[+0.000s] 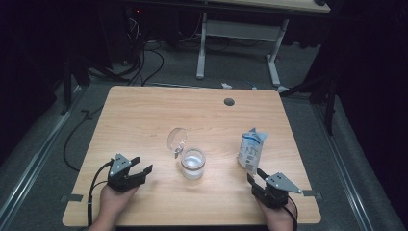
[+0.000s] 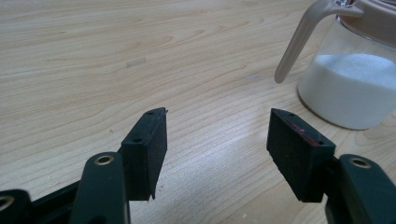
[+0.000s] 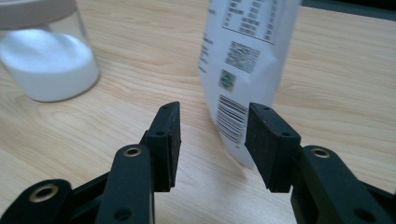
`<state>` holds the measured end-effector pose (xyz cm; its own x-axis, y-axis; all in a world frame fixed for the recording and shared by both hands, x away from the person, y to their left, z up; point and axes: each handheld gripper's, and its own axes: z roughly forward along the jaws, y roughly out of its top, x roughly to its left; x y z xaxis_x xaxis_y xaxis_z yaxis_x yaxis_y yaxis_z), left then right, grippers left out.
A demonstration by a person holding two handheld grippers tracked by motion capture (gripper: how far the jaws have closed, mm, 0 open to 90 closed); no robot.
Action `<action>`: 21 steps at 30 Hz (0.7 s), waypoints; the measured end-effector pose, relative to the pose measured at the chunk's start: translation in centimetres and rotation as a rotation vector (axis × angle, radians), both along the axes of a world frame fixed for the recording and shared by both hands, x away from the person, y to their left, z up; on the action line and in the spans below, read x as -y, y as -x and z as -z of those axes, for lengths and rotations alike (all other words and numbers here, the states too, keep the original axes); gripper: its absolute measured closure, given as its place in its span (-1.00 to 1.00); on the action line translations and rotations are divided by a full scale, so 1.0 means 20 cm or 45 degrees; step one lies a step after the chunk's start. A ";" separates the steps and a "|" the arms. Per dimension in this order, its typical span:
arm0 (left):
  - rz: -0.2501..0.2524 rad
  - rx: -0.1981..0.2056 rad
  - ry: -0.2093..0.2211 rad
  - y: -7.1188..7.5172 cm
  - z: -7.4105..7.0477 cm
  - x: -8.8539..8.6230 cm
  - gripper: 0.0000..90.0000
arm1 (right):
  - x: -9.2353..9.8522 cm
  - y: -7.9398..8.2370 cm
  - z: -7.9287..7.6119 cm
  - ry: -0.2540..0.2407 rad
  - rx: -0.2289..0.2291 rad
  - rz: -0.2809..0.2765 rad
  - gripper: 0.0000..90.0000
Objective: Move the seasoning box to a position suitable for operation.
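Note:
A clear glass jar point(image 1: 193, 163) holding white powder stands at the table's middle, its hinged lid point(image 1: 176, 139) tipped up and open behind it. A white pouch point(image 1: 251, 150) with blue print stands upright to the jar's right. My left gripper point(image 1: 143, 163) rests low at the front left, open and empty, pointing at the jar point(image 2: 348, 88), whose pale lid lever point(image 2: 299, 42) hangs down its side. My right gripper point(image 1: 254, 175) sits just in front of the pouch point(image 3: 245, 60); its jaws point(image 3: 212, 123) stand open, with the pouch's bottom corner near the gap and no pad pressing on it. The jar point(image 3: 46, 60) is off to its left.
The wooden table point(image 1: 144, 115) has a round cable hole point(image 1: 229, 101) near its far edge. Beyond it stand a white desk frame point(image 1: 238, 33) and loose cables on the grey floor. Bare tabletop lies to the left and behind the jar.

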<state>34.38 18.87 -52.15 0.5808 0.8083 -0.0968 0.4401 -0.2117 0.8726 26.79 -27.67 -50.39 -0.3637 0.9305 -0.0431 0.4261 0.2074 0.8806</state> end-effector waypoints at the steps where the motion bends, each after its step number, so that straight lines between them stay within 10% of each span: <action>1: 0.001 -0.003 -0.002 0.00 0.00 0.00 -0.15 | -0.02 0.00 -0.01 -0.003 0.009 -0.023 0.23; 16: -0.064 0.006 -0.013 0.08 -0.01 -0.06 -0.26 | -0.18 -0.11 0.01 -0.004 -0.015 -0.136 0.21; 21: -0.070 -0.003 0.012 0.10 -0.03 -0.07 -0.21 | -0.26 -0.16 0.01 -0.003 -0.002 -0.178 0.51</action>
<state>32.32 20.24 -51.58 0.5350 0.8382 -0.1059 0.4530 -0.1788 0.8734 30.06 -22.42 -50.62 -0.4900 0.8708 -0.0403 0.3946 0.2628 0.8805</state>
